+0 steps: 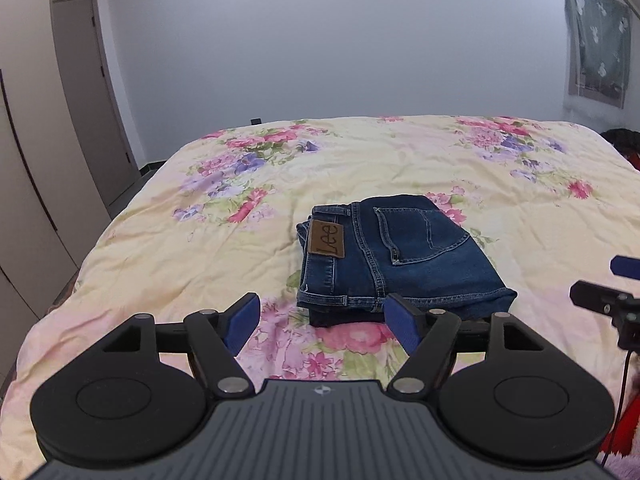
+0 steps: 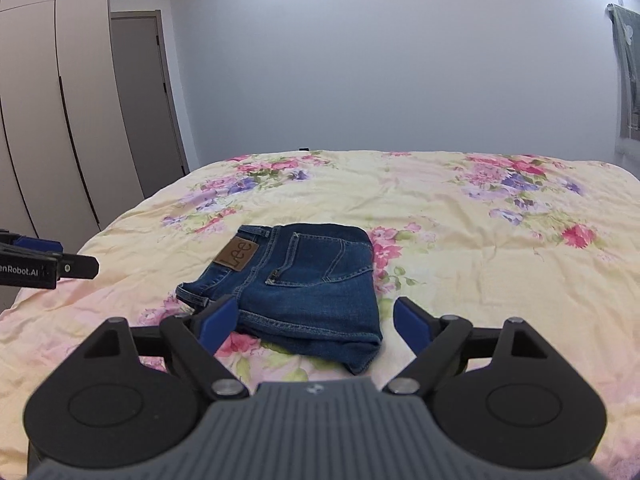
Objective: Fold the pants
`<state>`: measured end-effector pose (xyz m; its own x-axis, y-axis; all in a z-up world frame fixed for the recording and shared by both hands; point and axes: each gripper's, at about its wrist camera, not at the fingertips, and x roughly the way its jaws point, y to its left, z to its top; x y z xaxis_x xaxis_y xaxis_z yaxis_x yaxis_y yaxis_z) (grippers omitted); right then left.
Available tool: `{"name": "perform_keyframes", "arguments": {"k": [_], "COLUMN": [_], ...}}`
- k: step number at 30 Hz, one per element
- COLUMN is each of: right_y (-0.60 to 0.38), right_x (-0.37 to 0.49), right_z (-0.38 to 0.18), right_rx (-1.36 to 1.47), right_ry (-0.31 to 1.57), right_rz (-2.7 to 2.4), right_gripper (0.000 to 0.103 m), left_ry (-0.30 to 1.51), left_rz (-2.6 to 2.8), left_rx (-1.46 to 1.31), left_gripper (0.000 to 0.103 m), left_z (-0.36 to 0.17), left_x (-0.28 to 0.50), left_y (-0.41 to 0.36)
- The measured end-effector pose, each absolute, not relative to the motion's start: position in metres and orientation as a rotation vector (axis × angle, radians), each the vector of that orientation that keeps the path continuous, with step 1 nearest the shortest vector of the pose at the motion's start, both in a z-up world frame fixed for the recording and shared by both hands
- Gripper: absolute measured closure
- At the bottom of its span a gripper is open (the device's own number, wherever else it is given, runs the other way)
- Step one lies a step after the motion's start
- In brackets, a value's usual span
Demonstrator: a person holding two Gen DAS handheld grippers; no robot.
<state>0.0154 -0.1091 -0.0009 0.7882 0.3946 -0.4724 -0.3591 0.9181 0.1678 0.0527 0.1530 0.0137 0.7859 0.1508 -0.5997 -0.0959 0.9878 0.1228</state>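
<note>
Dark blue jeans [image 1: 400,256] lie folded into a compact stack on the flowered bedspread [image 1: 320,168], brown leather waist patch and a back pocket facing up. My left gripper [image 1: 322,320] hovers just short of the stack's near edge, jaws wide open and empty. In the right wrist view the same jeans [image 2: 304,280] sit a little left of centre. My right gripper [image 2: 306,322] is also open, close to their near edge, nothing pressed between its blue pads. Each gripper shows at the edge of the other's view: the right gripper [image 1: 624,296], the left gripper [image 2: 44,264].
The bed [image 2: 480,240] fills the foreground. Wardrobe doors [image 2: 48,100] and a grey door [image 1: 84,92] stand on the left. A plain wall is behind, with a patterned cloth [image 1: 600,48] hung at the right. Dark and red items [image 1: 624,144] lie at the bed's right edge.
</note>
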Motion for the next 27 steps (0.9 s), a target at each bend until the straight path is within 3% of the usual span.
{"name": "perform_keyframes", "arguments": {"k": [13,27], "right_y": [-0.093,-0.096], "right_x": [0.017,0.014], "right_z": [-0.041,-0.04], "right_rx": [0.023,0.014], "right_ry": [0.616,0.615], "right_rz": [0.424,0.422], "right_gripper": [0.022,0.022], "left_ry": [0.734,0.748], "left_rz": [0.177,0.167], "left_rx": [0.02,0.017], "left_gripper": [0.02,0.019], "left_z": [-0.033,-0.038], "left_x": [0.05,0.048], "left_y": [0.125,0.115]}}
